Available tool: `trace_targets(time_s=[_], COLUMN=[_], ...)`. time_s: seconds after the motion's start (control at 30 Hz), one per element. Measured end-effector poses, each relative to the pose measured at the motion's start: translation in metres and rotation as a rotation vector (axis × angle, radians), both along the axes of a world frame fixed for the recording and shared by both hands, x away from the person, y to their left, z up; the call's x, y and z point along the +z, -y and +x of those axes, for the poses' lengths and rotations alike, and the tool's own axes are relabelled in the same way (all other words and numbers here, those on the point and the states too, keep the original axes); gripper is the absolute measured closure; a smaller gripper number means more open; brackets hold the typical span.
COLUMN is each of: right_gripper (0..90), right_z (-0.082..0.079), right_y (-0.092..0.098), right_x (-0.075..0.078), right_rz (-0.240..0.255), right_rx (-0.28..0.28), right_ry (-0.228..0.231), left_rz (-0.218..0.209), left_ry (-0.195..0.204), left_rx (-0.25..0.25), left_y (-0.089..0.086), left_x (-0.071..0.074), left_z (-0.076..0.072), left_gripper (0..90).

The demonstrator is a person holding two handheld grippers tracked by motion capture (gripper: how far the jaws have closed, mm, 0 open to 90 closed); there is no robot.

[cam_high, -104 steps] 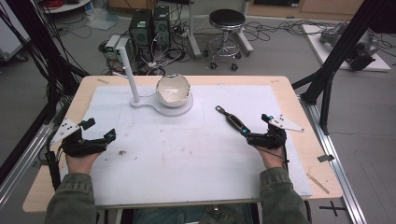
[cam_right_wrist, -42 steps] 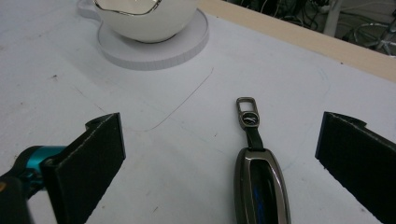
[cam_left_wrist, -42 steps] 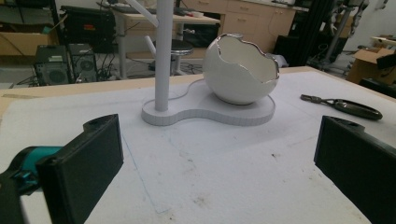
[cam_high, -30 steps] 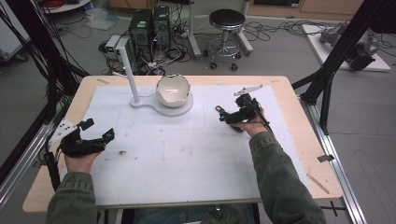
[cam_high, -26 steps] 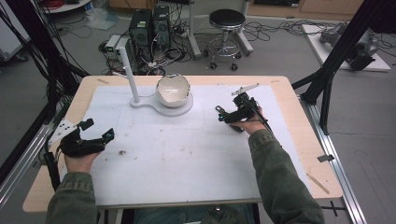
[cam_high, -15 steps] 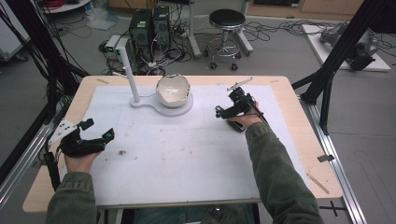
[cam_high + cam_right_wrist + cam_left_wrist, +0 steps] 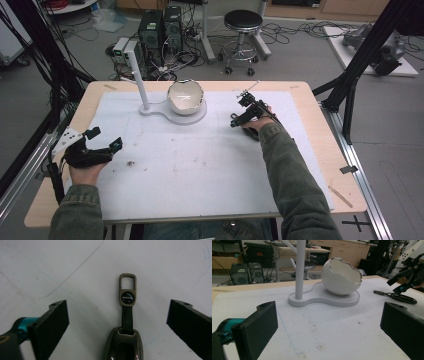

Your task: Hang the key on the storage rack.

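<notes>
High view, table: pale wooden table (image 7: 320, 150) under a white foam mat (image 7: 200, 170).
Stand: white flat base with upright post (image 7: 172, 112), carrying a white cracked-egg-shaped bowl (image 7: 185, 96).
Right gripper (image 7: 246, 111): jaws wide, poised over the key.
Left gripper (image 7: 102, 141): jaws wide, holding nothing, at the mat's left edge.
Key: dark glossy car key fob with leather strap and metal clasp (image 7: 126, 322), flat on the mat between the right jaws, right of the bowl.

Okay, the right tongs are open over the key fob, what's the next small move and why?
Probably lower the right tongs straight down and close them on the key fob. In the right gripper view the fob lies flat on the white mat, centred between the two wide-open jaws, with nothing gripped yet. The left tongs rest open at the table's other side, so this pickup seems to fall to the right hand.
</notes>
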State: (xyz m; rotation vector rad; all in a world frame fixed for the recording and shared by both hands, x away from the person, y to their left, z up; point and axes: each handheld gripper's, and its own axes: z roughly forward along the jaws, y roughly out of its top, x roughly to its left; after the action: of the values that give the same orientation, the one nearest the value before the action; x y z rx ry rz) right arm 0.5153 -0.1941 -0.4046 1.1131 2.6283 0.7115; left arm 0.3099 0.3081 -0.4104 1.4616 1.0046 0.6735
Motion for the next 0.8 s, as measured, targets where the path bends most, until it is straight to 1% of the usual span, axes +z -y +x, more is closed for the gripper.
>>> trace_targets(time_s=[0.03, 0.07, 0.1, 0.13, 0.17, 0.23, 0.3, 0.33, 0.37, 0.4, 0.47, 0.5, 0.53, 0.57, 0.63, 0.67, 0.7, 0.73, 0.77, 0.8], right_gripper=[4.1, 4.1, 4.1, 4.2, 4.7, 5.5, 15.7, 15.7, 18.2, 26.3, 31.6, 31.6, 36.2, 36.2, 40.9, 43.7, 49.5, 51.4, 51.4, 57.2], right_z=[0.002, 0.005, 0.005, 0.008, 0.008, 0.009, 0.011, 0.011, 0.012, 0.012, 0.012, 0.012, 0.012, 0.012, 0.012, 0.012, 0.011, 0.011, 0.011, 0.011], right_y=[0.001, 0.003, 0.003, 0.005, 0.006, 0.007, 0.008, 0.008, 0.009, 0.009, 0.009, 0.009, 0.009, 0.009, 0.007, 0.006, 0.004, 0.003, 0.003, 0.002], right_x=[-0.003, -0.008, -0.008, -0.013, -0.014, -0.015, -0.013, -0.013, -0.012, -0.010, -0.010, -0.010, -0.012, -0.012, -0.012, -0.012, -0.012, -0.012, -0.012, -0.013], right_rz=[-0.005, -0.030, -0.030, -0.037, -0.039, -0.040, -0.020, -0.020, -0.008, 0.001, -0.013, -0.013, -0.030, -0.030, -0.038, -0.036, -0.036, -0.041, -0.041, -0.057], right_rx=[-0.010, -0.028, -0.028, -0.043, -0.045, -0.043, -0.057, -0.057, -0.054, -0.058, -0.058, -0.058, -0.047, -0.047, -0.043, -0.036, -0.022, -0.021, -0.021, -0.021], right_ry=[-0.008, -0.029, -0.029, -0.048, -0.059, -0.059, -0.058, -0.058, -0.049, -0.055, -0.063, -0.063, -0.067, -0.067, -0.065, -0.068, -0.066, -0.071, -0.071, -0.079], left_rz=[-0.001, 0.003, 0.003, 0.001, -0.001, 0.000, 0.001, 0.001, 0.000, 0.000, 0.001, 0.000, 0.000, 0.001, 0.001, 0.001, 0.001, 0.000, -0.001, -0.002], left_ry=[0.000, -0.001, 0.000, 0.003, 0.006, 0.003, 0.002, 0.003, 0.004, 0.003, 0.003, 0.003, 0.003, 0.003, 0.003, 0.002, 0.002, 0.002, 0.002, 0.004], left_rx=[0.001, -0.002, -0.004, -0.003, 0.002, 0.004, 0.005, 0.005, 0.004, 0.004, 0.004, 0.003, 0.003, 0.004, 0.005, 0.004, 0.003, 0.003, 0.002, 0.000], left_y=[0.000, 0.000, 0.000, -0.001, -0.002, -0.002, -0.003, -0.003, -0.003, -0.002, -0.002, -0.002, -0.002, -0.002, -0.002, -0.002, -0.002, -0.002, -0.002, -0.002], left_x=[0.000, 0.000, 0.000, 0.000, 0.000, 0.000, 0.000, 0.000, 0.000, 0.000, 0.000, 0.000, 0.000, 0.000, 0.000, 0.000, 0.000, 0.000, 0.000, 0.000], left_z=[0.000, 0.000, 0.000, -0.001, -0.001, -0.001, 0.000, 0.000, 0.000, 0.000, 0.000, 0.000, 0.000, 0.000, 0.000, 0.000, 0.000, 0.000, 0.000, 0.000], left_gripper=[1.7, 1.7, 1.7, 1.7, 1.7, 1.7, 1.7, 1.7, 1.7, 1.7, 1.7, 1.7, 1.7, 1.7, 1.7, 1.7, 1.7, 1.7, 1.7, 1.7])
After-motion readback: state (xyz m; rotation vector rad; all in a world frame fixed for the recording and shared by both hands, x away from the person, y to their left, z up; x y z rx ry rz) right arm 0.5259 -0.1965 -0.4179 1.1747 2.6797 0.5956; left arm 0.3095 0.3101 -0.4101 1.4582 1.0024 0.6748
